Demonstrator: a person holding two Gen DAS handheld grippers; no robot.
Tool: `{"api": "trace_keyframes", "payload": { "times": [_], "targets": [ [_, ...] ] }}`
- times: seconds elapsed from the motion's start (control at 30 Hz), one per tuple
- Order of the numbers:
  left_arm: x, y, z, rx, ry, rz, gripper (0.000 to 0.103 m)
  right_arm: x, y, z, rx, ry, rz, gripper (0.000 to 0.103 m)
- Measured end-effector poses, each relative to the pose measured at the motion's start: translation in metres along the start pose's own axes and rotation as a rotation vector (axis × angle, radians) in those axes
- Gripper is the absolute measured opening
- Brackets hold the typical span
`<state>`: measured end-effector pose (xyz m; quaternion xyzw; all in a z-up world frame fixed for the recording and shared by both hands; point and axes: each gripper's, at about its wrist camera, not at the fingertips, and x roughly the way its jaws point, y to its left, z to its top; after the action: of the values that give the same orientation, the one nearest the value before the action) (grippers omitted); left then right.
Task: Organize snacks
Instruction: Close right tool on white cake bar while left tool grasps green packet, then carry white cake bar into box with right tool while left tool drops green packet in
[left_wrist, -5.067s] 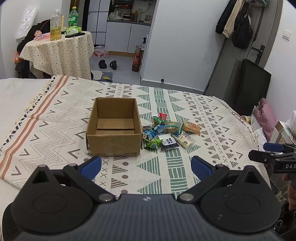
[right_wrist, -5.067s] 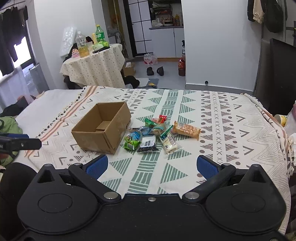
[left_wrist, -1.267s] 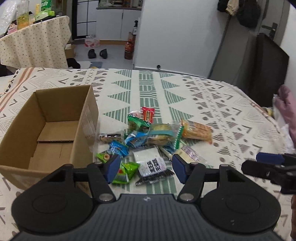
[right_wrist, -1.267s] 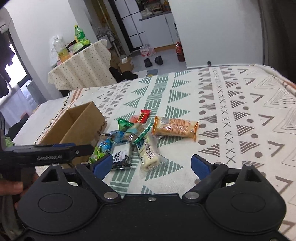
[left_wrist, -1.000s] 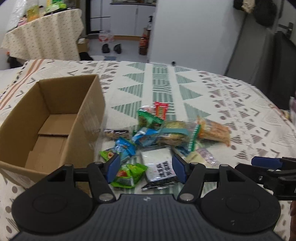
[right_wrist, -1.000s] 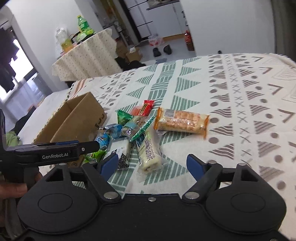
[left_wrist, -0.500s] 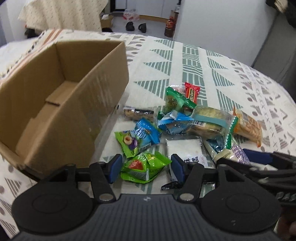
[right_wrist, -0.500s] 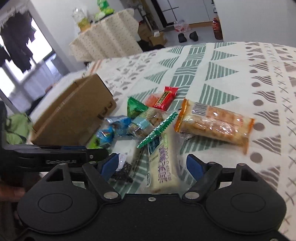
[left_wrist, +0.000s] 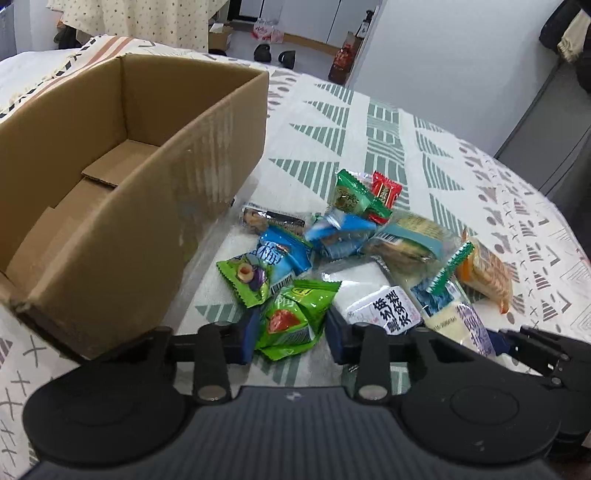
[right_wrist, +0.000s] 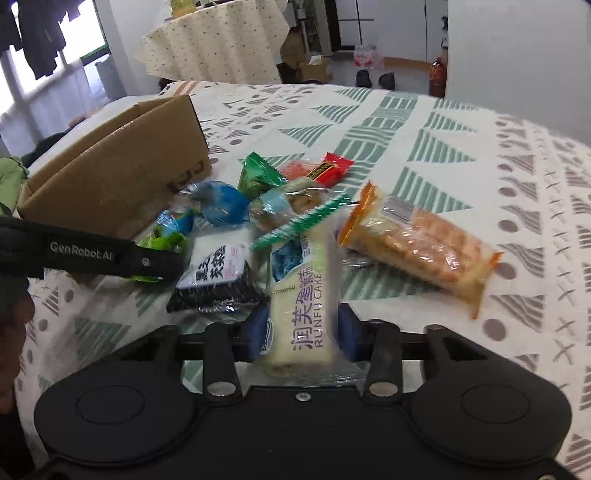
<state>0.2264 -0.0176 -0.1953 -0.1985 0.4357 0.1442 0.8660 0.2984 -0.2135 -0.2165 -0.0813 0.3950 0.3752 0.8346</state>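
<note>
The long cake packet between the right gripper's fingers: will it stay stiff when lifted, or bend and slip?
The RUNFU cake packet probably sags at its far end, since the right gripper brackets only its near end. Its glossy film looks slippery. The soft cake inside may dent under a hard squeeze.

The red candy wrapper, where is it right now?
In the left wrist view the red candy wrapper lies at the far edge of the snack pile, touching the dark green packet, right of the cardboard box.
</note>
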Motion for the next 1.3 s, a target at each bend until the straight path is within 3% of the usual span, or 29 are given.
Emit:
{"api": "trace_keyframes", "payload": {
  "times": [0.27, 0.73, 1.0, 1.3],
  "targets": [
    [-0.028, 0.008, -0.008, -0.012, -0.051, -0.053, 0.029, -0.036, 0.01, -0.014, 0.091, -0.017, -0.052, 0.032],
    [-0.104, 0.008, -0.013, 0.017, -0.146, -0.154, 0.028, -0.103, 0.04, -0.016, 0.164, -0.167, -0.115, 0.024],
    [-0.143, 0.013, -0.002, 0.048, -0.156, -0.183, 0.028, -0.134, 0.055, 0.005, 0.159, -0.238, -0.088, 0.024],
    [-0.172, 0.016, 0.021, 0.08, -0.178, -0.193, 0.028, -0.15, 0.066, 0.039, 0.106, -0.242, -0.063, 0.024]
  ]
}}
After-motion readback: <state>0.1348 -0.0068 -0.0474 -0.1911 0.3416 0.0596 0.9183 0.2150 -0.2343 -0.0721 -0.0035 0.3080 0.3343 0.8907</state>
